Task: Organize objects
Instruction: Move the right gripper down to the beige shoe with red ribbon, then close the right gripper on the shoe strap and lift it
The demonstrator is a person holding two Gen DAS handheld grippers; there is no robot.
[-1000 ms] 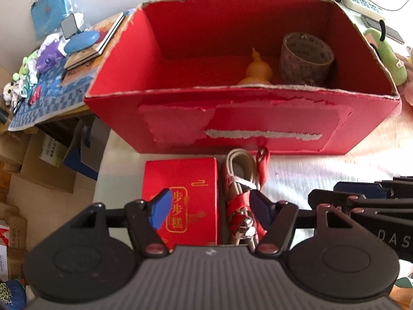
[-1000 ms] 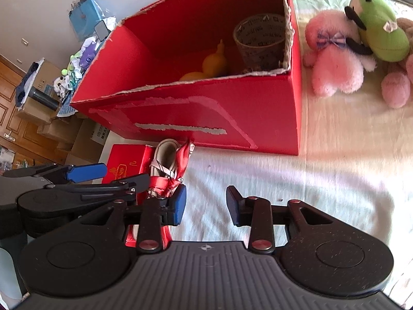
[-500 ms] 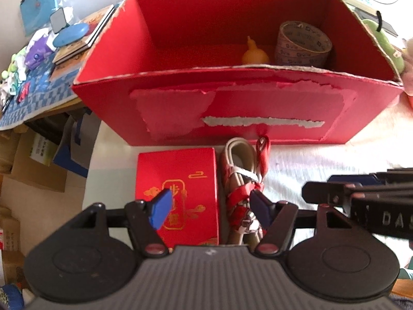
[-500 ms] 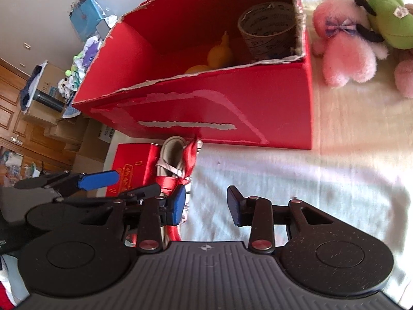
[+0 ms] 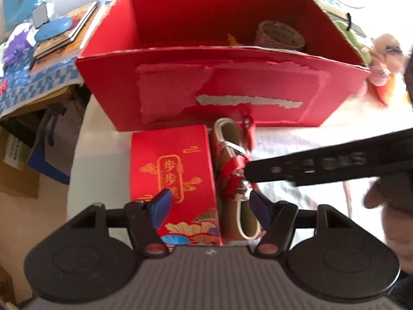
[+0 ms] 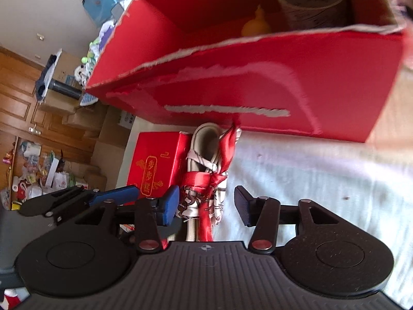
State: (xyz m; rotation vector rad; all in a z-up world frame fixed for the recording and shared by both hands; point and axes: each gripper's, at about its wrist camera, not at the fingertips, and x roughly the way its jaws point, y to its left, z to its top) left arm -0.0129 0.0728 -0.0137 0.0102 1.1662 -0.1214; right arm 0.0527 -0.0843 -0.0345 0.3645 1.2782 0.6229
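Observation:
A big open red cardboard box stands on the white cloth. Inside it are a roll of tape and a yellow gourd. In front of it lie a small red gift box with gold print and, beside it, a beige strap tied with a red ribbon. My left gripper is open, low over the gift box and strap. My right gripper is open, its fingers either side of the ribbon.
A side table with a blue checked cloth, books and small toys stands at the left. Plush toys lie to the right of the red box. Cardboard boxes and clutter sit on the floor to the left.
Both grippers have moved forward and down toward the strap and gift box. The right gripper has opened wider and now straddles the ribbon; it crosses the left wrist view.

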